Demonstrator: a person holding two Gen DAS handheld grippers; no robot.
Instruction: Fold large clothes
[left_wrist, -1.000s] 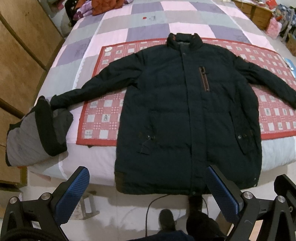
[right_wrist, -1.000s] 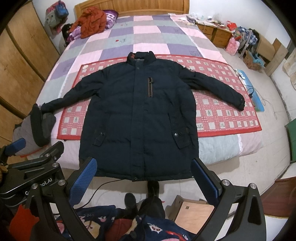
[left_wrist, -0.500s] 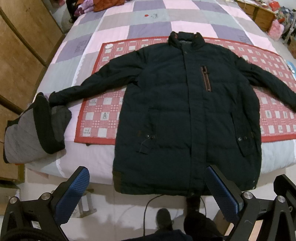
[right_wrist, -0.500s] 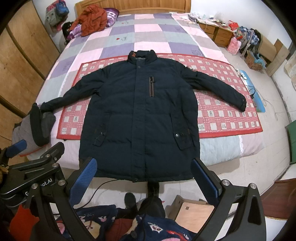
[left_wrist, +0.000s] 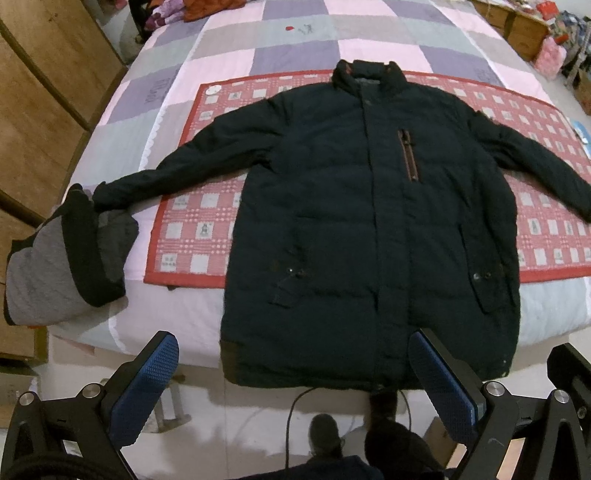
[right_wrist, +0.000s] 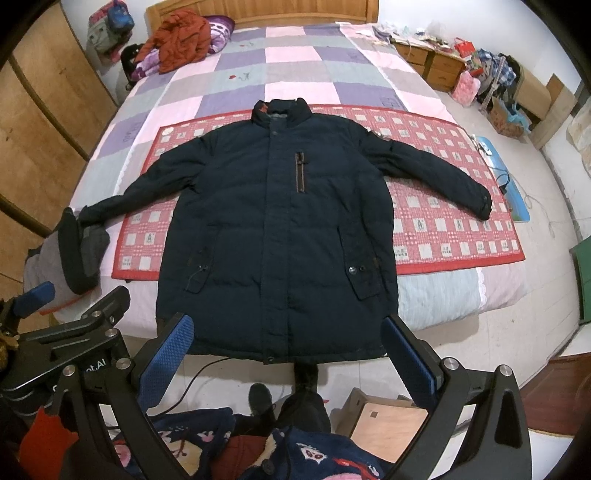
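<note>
Both hand-held grippers hang released over the floor at the foot of the bed, gripping nothing. Left hand-held gripper (left_wrist: 293, 363) shows its blue pads (left_wrist: 147, 384) spread wide at the bottom of its frame; right hand-held gripper (right_wrist: 286, 350) is likewise spread at the bottom of its own.

A dark navy jacket (right_wrist: 273, 229) lies flat, front up and closed, in the centre of both frames. Its collar points to the top, its sleeves spread to either side and its hem hangs over the bed's near edge. It rests on a red checked mat (right_wrist: 443, 221) laid across the patchwork bed (right_wrist: 295, 66). At the lower left, a folded grey and black garment (left_wrist: 55, 258) touches the jacket's cuff.
</note>
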